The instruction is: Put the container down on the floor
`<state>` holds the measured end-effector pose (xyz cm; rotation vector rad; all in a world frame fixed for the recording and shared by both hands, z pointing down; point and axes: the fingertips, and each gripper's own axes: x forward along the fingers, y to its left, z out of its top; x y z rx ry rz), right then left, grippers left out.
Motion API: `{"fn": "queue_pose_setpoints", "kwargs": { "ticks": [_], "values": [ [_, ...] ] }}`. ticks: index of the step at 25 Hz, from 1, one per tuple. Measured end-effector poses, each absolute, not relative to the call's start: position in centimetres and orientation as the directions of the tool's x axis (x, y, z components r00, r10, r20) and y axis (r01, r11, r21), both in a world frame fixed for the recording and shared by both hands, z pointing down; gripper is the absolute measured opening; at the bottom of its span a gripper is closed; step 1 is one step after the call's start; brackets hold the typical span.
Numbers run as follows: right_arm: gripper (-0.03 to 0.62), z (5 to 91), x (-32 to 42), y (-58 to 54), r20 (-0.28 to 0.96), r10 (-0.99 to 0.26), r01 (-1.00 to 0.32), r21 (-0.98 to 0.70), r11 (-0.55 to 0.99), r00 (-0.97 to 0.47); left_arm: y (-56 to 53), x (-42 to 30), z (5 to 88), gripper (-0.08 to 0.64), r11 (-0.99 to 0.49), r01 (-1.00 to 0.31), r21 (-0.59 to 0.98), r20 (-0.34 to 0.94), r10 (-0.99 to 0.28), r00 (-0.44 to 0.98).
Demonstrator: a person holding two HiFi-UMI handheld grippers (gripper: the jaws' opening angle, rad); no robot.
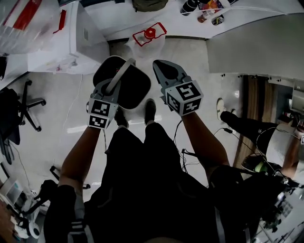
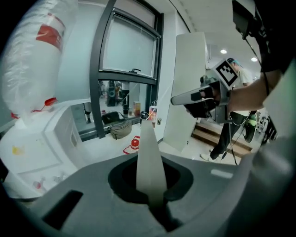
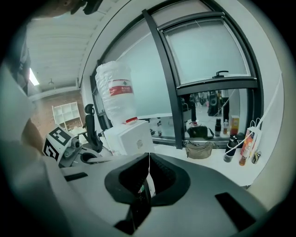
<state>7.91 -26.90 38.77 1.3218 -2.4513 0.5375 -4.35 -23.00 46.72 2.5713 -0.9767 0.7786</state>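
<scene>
Bright daylight through window (image 3: 203,51), panes washed out. Glare from ceiling lamps (image 2: 224,51). Head view dimmer: floor (image 1: 52,114) pale, trousers (image 1: 142,161) near black, detail lost, bottle (image 1: 23,19) smeared. Gripper views fisheye-bent, corners dark, near jaws soft.

In the head view's upper left, we see the water bottle (image 1: 21,21) smeared and cut off by the edge. At top centre the bag (image 1: 149,4) is cropped too. The clear-walled container (image 1: 151,35) barely reads against the pale floor (image 1: 61,118), much of which the person's legs (image 1: 142,156) hide.
</scene>
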Motion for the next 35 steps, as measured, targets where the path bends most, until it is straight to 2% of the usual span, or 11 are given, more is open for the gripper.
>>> {"fn": "queue_pose_setpoints", "kwargs": {
  "ticks": [19,35],
  "values": [
    [0.009,53.2,9.0,-29.0,0.534,-0.653,-0.833,-0.214,0.511,-0.537,-24.3,-1.2,62.1,0.011,-0.823,-0.566,0.049,0.622,-0.418,0.662],
    [0.009,63.9,8.8,-28.6,0.583,-0.604,-0.824,-0.233,0.516,-0.543,-24.3,0.4,76.4,0.011,-0.82,-0.563,0.101,0.673,-0.36,0.646]
  ]
}}
